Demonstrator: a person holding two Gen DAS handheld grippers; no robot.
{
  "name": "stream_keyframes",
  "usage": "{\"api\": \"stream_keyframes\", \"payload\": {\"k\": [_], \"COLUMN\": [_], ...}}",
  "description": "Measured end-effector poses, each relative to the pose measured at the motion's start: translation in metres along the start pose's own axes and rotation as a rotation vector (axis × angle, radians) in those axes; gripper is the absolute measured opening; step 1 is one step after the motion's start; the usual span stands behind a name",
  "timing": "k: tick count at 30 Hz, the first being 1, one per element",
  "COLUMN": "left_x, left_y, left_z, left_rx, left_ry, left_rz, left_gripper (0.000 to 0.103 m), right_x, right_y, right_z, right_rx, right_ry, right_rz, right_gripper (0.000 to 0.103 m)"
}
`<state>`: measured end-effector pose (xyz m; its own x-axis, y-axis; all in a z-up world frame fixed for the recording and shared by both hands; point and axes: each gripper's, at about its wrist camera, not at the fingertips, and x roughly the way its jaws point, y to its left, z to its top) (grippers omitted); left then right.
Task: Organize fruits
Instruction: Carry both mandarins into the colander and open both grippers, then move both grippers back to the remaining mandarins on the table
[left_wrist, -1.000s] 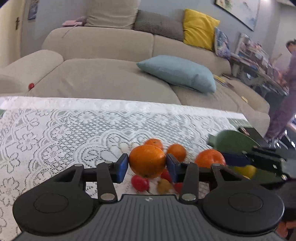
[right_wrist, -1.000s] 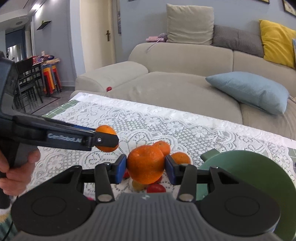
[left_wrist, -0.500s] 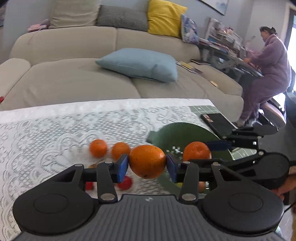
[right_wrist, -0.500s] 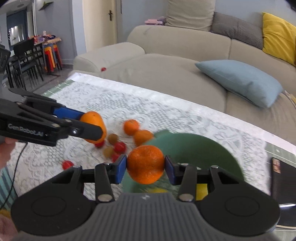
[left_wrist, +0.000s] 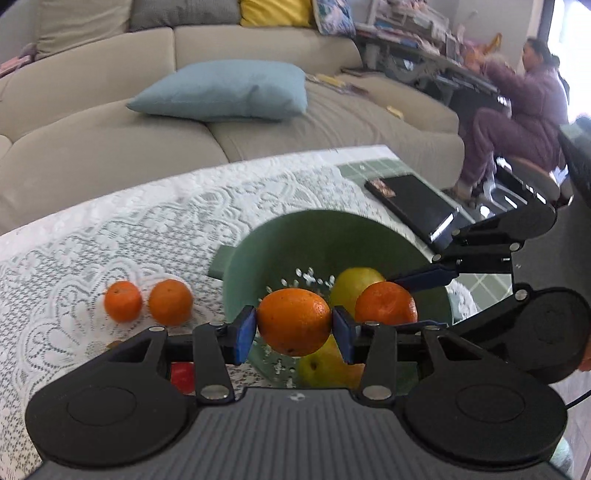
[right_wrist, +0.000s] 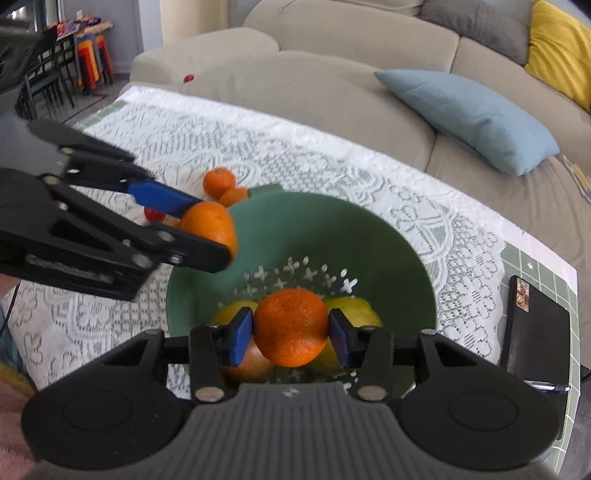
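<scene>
My left gripper (left_wrist: 293, 329) is shut on an orange (left_wrist: 293, 317) and holds it over the near left rim of the green colander bowl (left_wrist: 295, 225). My right gripper (right_wrist: 290, 335) is shut on a second orange (right_wrist: 290, 325) above the bowl (right_wrist: 332, 229), over the yellow fruits (right_wrist: 356, 306) lying inside. Each view also shows the other gripper with its orange: the right gripper (left_wrist: 393, 302) from the right side, the left gripper (right_wrist: 208, 232) from the left. Two mandarins (left_wrist: 147, 301) and a red tomato (left_wrist: 183, 376) lie on the lace cloth left of the bowl.
A black flat device (right_wrist: 535, 332) lies on the table right of the bowl, near the table's edge. The lace tablecloth (right_wrist: 258, 140) covers the table. Behind it stands a beige sofa (left_wrist: 110, 122) with a blue cushion (left_wrist: 225, 90). A person (left_wrist: 517, 122) sits far right.
Both grippers have swung right, away from the pile of loose fruit, each carrying its orange. They now hang over the green bowl, which has come to the middle of both views.
</scene>
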<state>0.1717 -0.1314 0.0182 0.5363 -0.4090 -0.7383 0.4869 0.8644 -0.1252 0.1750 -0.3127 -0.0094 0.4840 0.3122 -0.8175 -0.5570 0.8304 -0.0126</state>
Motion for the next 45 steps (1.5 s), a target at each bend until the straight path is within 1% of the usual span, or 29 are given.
{"api": "stream_keyframes", "payload": {"k": [4,9,14,19,25,31,32,33,34,36,40,43,45], "left_x": [0.014,0.027,0.035,0.038,0.04,0.039,0.039,0.039,0.039,0.036,0.03,0.023,0.016], "left_y": [-0.007,-0.007,-0.005,-0.01,-0.013,-0.013,-0.013,-0.013,-0.012,-0.011,-0.009,-0.01,-0.009], "left_z": [0.001,0.001,0.0,0.001,0.0,0.0,0.0,0.0,0.0,0.0,0.001,0.001,0.001], "left_rx": [0.026,0.024,0.023,0.056,0.074,0.078,0.077,0.077,0.074,0.065,0.056,0.056,0.057], "left_ry": [0.046,0.09,0.111,0.111,0.109,0.11,0.11,0.109,0.107,0.097,0.089,0.07,0.055], "left_rz": [0.012,0.023,0.058,0.085,0.101,0.11,0.11,0.109,0.109,0.103,0.091,0.095,0.099], "left_gripper": [0.05,0.05,0.05,0.051,0.051,0.055,0.056,0.056,0.06,0.063,0.063,0.063,0.063], "right_x": [0.007,0.012,0.023,0.031,0.036,0.03,0.029,0.028,0.027,0.026,0.025,0.021,0.017], "right_y": [-0.009,-0.016,-0.015,-0.015,-0.015,-0.016,-0.015,-0.015,-0.014,-0.013,-0.012,-0.01,-0.008], "right_z": [-0.002,-0.002,-0.004,-0.004,-0.006,-0.003,-0.002,-0.001,-0.002,-0.002,-0.001,0.0,0.002], "right_rx": [0.012,0.022,0.017,0.016,0.022,0.026,0.026,0.026,0.025,0.021,0.018,0.015,0.014], "right_ry": [0.069,0.14,0.198,0.231,0.251,0.227,0.224,0.221,0.218,0.217,0.216,0.207,0.192], "right_rz": [0.019,0.049,0.036,0.039,0.039,0.038,0.037,0.034,0.032,0.028,0.023,0.021,0.017], "right_gripper": [0.042,0.042,0.043,0.043,0.043,0.044,0.044,0.047,0.049,0.05,0.05,0.05,0.053]}}
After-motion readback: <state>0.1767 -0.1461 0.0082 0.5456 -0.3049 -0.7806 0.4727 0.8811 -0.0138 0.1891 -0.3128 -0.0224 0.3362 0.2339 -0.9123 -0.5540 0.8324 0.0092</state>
